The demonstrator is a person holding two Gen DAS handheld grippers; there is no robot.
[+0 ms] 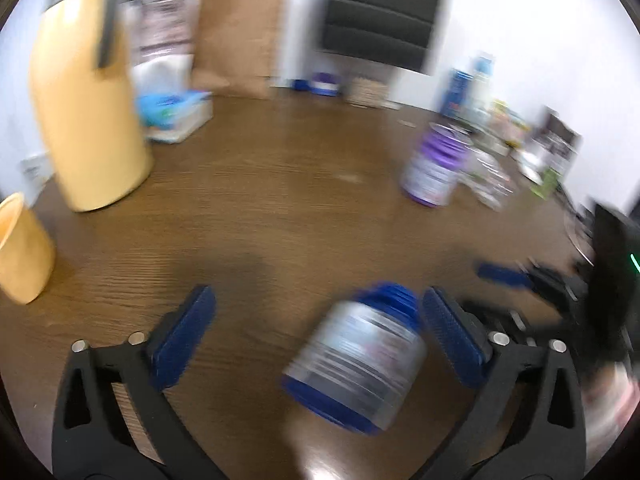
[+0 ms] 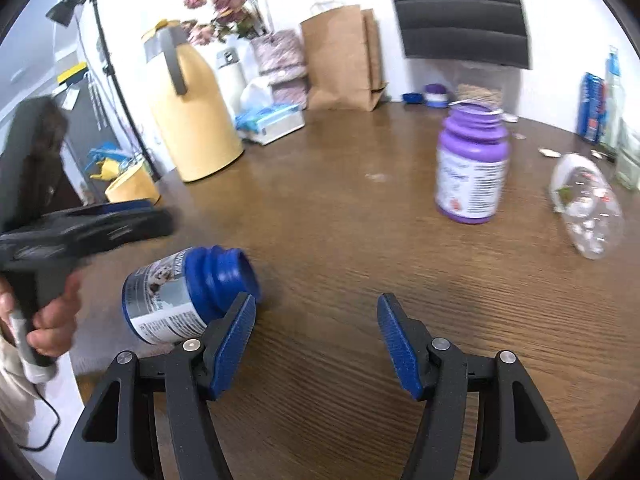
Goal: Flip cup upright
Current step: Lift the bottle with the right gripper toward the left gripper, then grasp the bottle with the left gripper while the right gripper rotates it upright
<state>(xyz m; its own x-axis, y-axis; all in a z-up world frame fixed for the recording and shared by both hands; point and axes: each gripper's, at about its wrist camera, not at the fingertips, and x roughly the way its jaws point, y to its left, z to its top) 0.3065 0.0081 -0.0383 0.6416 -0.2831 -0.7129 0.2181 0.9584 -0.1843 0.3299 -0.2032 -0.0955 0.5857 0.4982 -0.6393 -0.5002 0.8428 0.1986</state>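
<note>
A clear plastic cup (image 2: 586, 210) lies on its side at the right of the brown table; it shows blurred in the left wrist view (image 1: 490, 182). My left gripper (image 1: 316, 330) is open, low over the table, with a tipped blue jar (image 1: 356, 364) between its fingers, near the right pad. My right gripper (image 2: 316, 340) is open and empty, its left finger just in front of the blue jar (image 2: 188, 294). The cup is far right of both grippers. The left gripper body (image 2: 80, 224) shows at the left of the right wrist view.
A purple jar (image 2: 472, 164) stands upright left of the cup. A yellow jug (image 2: 192, 112), a yellow cup (image 1: 22, 248), a tissue box (image 2: 272, 122) and a paper bag (image 2: 342, 58) stand at the left and back. Bottles (image 2: 600, 100) line the right edge.
</note>
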